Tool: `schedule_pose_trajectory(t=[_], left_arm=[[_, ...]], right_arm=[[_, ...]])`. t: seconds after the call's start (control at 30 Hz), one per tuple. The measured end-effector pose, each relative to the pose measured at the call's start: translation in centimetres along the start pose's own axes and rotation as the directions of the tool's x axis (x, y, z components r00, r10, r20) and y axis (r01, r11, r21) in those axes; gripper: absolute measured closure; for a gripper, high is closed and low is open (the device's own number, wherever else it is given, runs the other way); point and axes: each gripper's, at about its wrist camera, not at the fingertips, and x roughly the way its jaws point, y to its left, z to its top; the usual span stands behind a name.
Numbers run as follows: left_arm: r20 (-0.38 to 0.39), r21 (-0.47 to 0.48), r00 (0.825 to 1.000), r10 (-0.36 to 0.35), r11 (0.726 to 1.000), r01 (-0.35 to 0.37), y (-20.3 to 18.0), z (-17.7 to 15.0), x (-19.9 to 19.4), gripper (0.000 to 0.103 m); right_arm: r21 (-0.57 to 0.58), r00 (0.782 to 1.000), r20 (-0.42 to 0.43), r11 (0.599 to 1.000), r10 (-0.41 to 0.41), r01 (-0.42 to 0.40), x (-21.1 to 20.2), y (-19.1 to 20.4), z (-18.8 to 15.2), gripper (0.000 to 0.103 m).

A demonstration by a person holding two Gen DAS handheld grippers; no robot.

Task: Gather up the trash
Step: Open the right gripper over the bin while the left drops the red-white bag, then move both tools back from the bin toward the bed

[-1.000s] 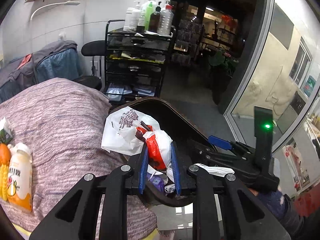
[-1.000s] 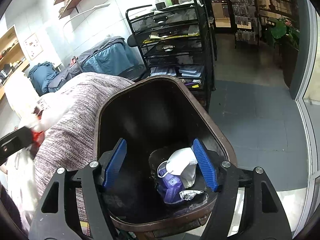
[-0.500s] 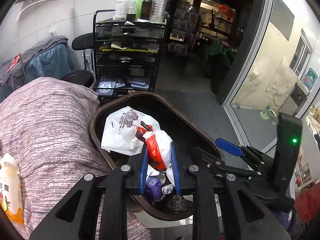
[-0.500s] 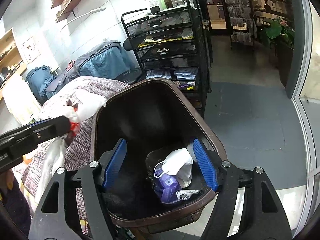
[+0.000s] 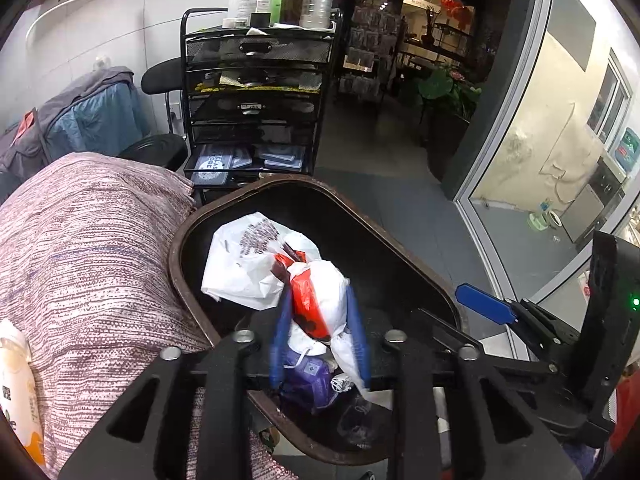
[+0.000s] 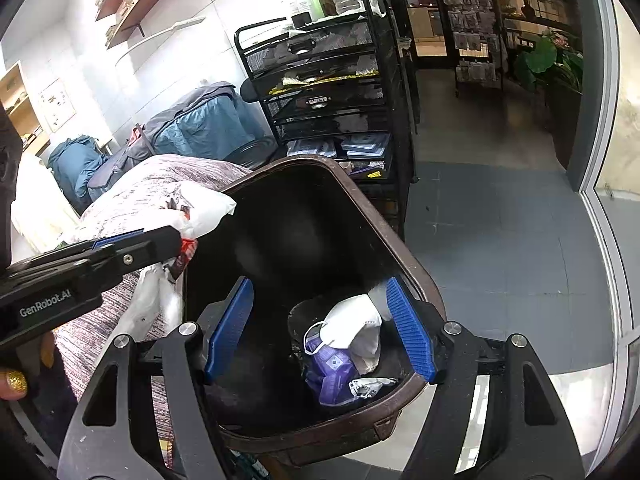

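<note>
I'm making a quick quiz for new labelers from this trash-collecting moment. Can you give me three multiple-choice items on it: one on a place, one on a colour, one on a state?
1. Where is the white and red plastic bag?
A. flat on the floor
B. in the left gripper, at the brown bin
C. on the black cart

2. What colour is the packet under the white mask in the bin?
A. purple
B. yellow
C. green

3. How do the right gripper jaws stand?
A. shut on the mask
B. shut on the bin rim
C. open, holding nothing

Answers:
1 B, the left wrist view shows the blue pads pinching the bag over the bin's opening.
2 A, the right wrist view shows it purple.
3 C, its pads stand wide apart above the bin.
</note>
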Motion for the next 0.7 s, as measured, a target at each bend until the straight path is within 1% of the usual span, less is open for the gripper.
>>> schedule_pose_trajectory(t=[0.03, 0.07, 0.1, 0.13, 0.2, 0.27, 0.3, 0.43, 0.6, 0.7], left_arm=[[0.005, -0.004, 1.0, 0.003, 1.0, -0.003, 0.1, 0.0, 0.0, 0.055], [0.013, -0.008, 1.0, 0.005, 1.0, -0.005, 0.2, 0.0, -0.1, 0.048], [0.024, -0.012, 1.0, 0.009, 1.0, -0.009, 0.2, 0.0, -0.1, 0.036], [0.036, -0.012, 0.999, 0.012, 1.0, -0.011, 0.3, -0.1, -0.3, 0.03], [0.046, -0.007, 0.999, 0.009, 1.0, -0.009, 0.3, -0.1, -0.5, 0.028], [0.051, -0.004, 0.999, 0.007, 1.0, -0.007, 0.3, 0.0, -0.6, 0.022], [0.057, -0.004, 0.998, 0.009, 1.0, -0.009, 0.3, 0.0, -0.7, 0.019], [0.083, 0.0, 0.996, 0.025, 1.0, -0.025, 0.4, 0.0, -1.5, 0.013], [0.126, -0.003, 0.991, 0.037, 0.999, -0.037, 0.8, 0.0, -3.1, 0.008], [0.142, -0.012, 0.989, 0.033, 0.999, -0.032, 1.0, -0.2, -4.2, 0.006]], right_arm=[[0.0, 1.0, -0.001, 1.0, 0.0, 0.0, 0.0, 0.0, 0.0, 0.034], [-0.001, 1.0, -0.001, 1.0, 0.0, 0.0, 0.0, 0.1, 0.0, 0.034], [-0.001, 1.0, -0.001, 1.0, 0.0, 0.0, 0.0, 0.1, 0.0, 0.034], [-0.001, 1.0, -0.001, 1.0, -0.001, 0.001, 0.0, 0.1, 0.0, 0.033], [0.001, 1.0, 0.0, 1.0, -0.001, 0.001, -0.1, 0.1, -0.1, 0.033], [0.0, 1.0, 0.003, 1.0, -0.004, 0.004, -0.1, 0.1, -0.1, 0.03], [0.0, 1.0, 0.004, 1.0, -0.005, 0.005, -0.1, 0.1, -0.1, 0.026], [0.003, 1.0, 0.006, 1.0, -0.007, 0.007, -0.2, 0.0, -0.1, 0.025], [0.005, 1.0, 0.009, 1.0, -0.008, 0.008, -0.4, 0.0, 0.1, 0.024], [0.003, 1.0, 0.011, 1.0, -0.005, 0.005, -0.4, 0.2, 0.1, 0.024]])
